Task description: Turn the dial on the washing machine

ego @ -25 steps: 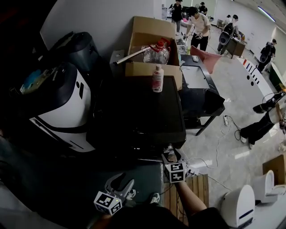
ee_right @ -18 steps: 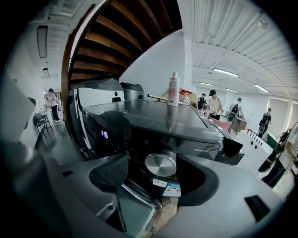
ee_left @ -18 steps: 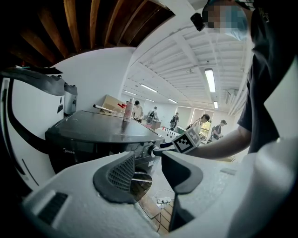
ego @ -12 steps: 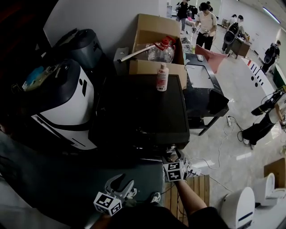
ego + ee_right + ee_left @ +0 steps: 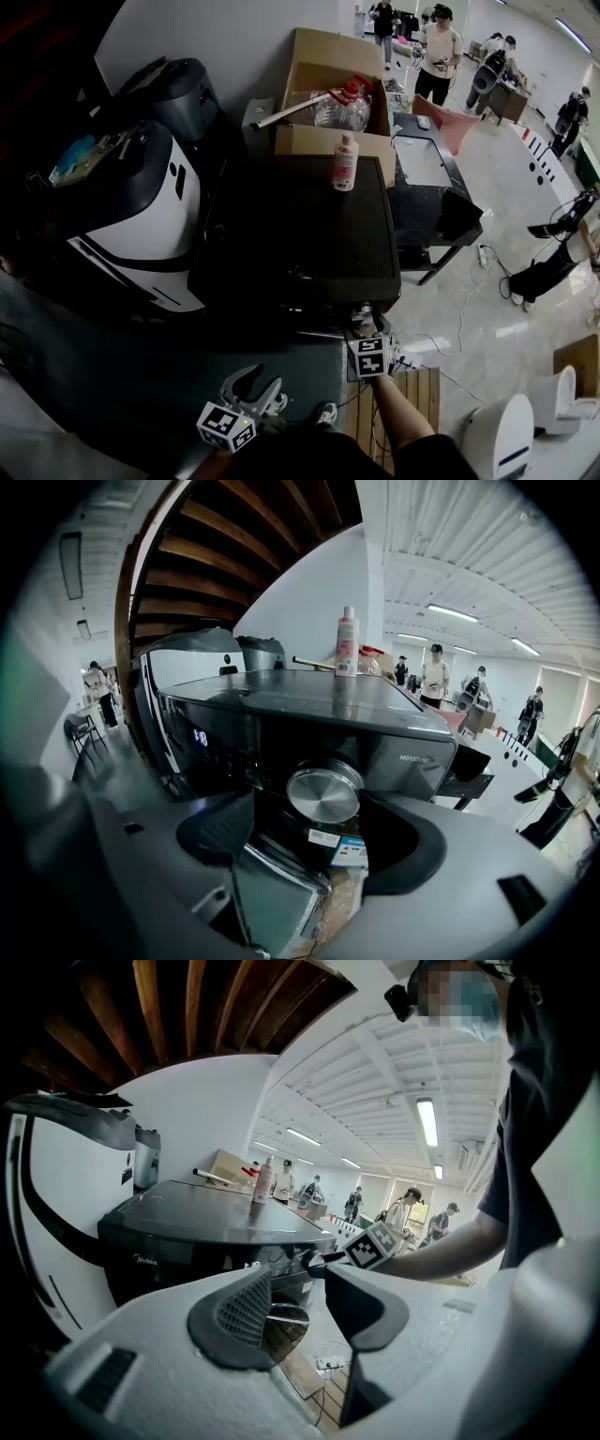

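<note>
dial [image 5: 323, 794]: flat face clear in right gripper view alone
right gripper [image 5: 319, 819]: jaws just opening, spread, pads off dial
left gripper [image 5: 298, 1290]: spread, empty

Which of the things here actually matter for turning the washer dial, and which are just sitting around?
For the job: washing machine, its silver dial, right gripper (fingers just opened wider, dial facing their gap, ungripped).

Just lying about: pink bottle on the machine's top, cardboard box holding a water jug, white appliance alongside.
</note>
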The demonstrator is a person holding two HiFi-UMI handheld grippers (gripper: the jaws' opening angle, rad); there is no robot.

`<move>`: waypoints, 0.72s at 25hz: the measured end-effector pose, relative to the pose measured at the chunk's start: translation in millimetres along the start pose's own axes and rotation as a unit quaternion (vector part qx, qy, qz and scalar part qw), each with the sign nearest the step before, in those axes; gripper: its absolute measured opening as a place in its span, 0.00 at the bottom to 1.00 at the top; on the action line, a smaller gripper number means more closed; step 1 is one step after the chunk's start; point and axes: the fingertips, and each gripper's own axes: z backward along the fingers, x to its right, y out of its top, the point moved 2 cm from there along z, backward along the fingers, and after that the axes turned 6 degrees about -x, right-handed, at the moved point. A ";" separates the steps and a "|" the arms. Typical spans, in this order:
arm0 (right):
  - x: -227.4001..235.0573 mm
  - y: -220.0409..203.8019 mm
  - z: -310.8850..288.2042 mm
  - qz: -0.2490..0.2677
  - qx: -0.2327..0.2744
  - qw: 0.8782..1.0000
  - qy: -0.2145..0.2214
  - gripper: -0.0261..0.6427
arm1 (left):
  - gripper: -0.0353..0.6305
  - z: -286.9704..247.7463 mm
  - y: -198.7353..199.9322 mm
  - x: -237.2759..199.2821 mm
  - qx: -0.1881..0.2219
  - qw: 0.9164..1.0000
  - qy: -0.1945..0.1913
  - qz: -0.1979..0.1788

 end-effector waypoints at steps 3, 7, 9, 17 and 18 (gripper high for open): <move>1.0 -0.9 -0.7 -0.005 0.000 1.000 0.003 0.54 | 0.32 1.8 -1.9 1.3 -0.001 1.000 0.001 0.002; 1.7 -1.2 -2.4 -0.009 0.001 1.000 0.000 0.54 | 0.32 2.9 -4.3 0.6 -0.004 1.000 0.003 0.001; 2.2 -1.6 -2.7 -0.013 0.001 1.000 -0.001 0.54 | 0.32 4.3 -2.7 1.2 -0.002 1.000 0.005 0.003; 3.9 -9.8 -9.9 -0.034 -0.016 0.999 0.006 0.54 | 0.32 9.3 -5.5 -1.0 -0.003 1.000 0.010 0.003; 4.0 -9.7 -10.3 -0.036 -0.015 0.999 0.005 0.54 | 0.32 9.8 -6.3 -1.8 -0.003 1.000 0.011 0.003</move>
